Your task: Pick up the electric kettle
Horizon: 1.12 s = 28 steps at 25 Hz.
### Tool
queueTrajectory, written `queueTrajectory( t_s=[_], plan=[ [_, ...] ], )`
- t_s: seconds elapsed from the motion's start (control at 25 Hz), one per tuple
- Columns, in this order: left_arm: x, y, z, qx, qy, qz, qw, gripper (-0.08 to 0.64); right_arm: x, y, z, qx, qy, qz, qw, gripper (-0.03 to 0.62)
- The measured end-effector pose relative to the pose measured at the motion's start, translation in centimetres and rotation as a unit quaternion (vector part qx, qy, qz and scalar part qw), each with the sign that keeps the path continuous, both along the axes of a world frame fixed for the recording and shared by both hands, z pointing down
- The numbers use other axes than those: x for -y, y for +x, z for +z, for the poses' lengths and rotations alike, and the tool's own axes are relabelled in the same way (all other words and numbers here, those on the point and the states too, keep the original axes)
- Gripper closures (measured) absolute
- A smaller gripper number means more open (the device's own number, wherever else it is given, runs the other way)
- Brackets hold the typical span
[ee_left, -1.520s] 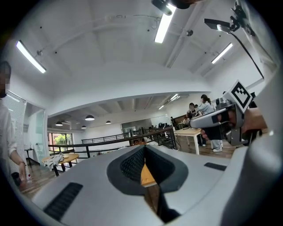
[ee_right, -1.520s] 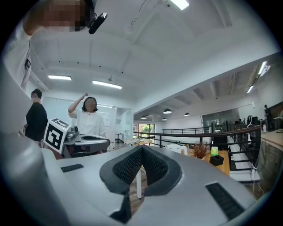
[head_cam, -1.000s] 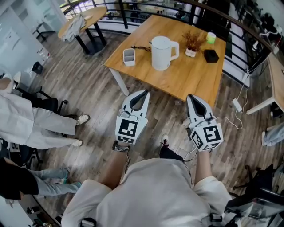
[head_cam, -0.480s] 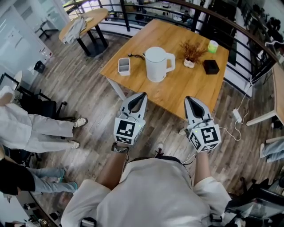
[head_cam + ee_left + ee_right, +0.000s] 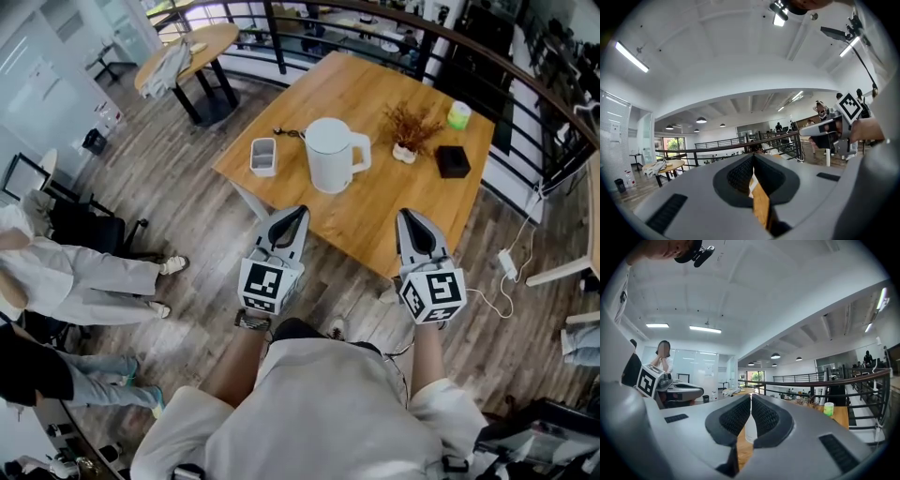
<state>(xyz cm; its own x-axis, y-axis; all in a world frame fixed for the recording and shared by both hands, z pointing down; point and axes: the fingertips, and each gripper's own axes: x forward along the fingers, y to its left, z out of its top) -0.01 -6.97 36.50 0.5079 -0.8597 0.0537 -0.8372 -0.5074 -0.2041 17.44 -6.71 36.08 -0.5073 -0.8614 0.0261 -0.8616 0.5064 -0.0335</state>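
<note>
My left gripper [image 5: 297, 214] and my right gripper [image 5: 409, 217] are both clenched shut with nothing between the pads, held level side by side at the near edge of a square wooden table [image 5: 375, 206]. The left tip sits just short of that edge and the right tip is just over it.

The electric kettle [image 5: 330, 155] stands upright on the tabletop, white, lid on, with its handle turned toward the right in the head view. It is well apart from both of my grippers, ahead of the gap between them and a little nearer the left one. Just to its left is a small white container [image 5: 263, 157], and a thin dark cable [image 5: 289, 133] lies behind that. To its right are a small pot of dried twigs [image 5: 409, 131], a black box [image 5: 453, 161] and, farther back, a green cup [image 5: 457, 114].

The floor [image 5: 187, 216] is grey-brown wood plank. A dark metal railing [image 5: 441, 39] curves round behind the table. Beyond it to the left stands a round table [image 5: 197, 42] with a pale cloth [image 5: 169, 64] draped over it. A seated person in light clothes [image 5: 84, 277] is at the left edge. The ceiling is white, with strip lights.
</note>
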Motion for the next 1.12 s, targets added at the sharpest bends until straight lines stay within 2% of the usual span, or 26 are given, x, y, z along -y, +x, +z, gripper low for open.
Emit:
queueTrajectory(
  t_s=[0.2,0.76,0.92,1.0,1.12],
  plan=[
    [2.3,-0.1,0.3,-0.002,-0.001,-0.006,1.0,0.551,2.0,0.0,0.5,0.006,-0.008,-0.004,1.0,0.583],
    [10.3,-1.5,2.7,-0.014,-0.011,0.022,0.9996,0.548,9.5,-1.9,2.2,0.001,-0.013,-0.001,1.0,0.577],
    [12.6,-2.3,4.0,-0.017,-0.023,0.041,0.9988,0.499,12.0,-2.8,3.1,-0.005,-0.013,0.001,1.0,0.508],
    [13.5,-2.6,5.1,-0.013,-0.032,0.053,0.998,0.453,13.1,-3.1,3.5,-0.007,-0.013,0.007,1.0,0.491],
    [14.9,-3.0,6.1,-0.011,-0.034,0.069,0.997,0.424,14.9,-3.4,4.2,-0.009,-0.009,0.018,1.0,0.483]
  ],
)
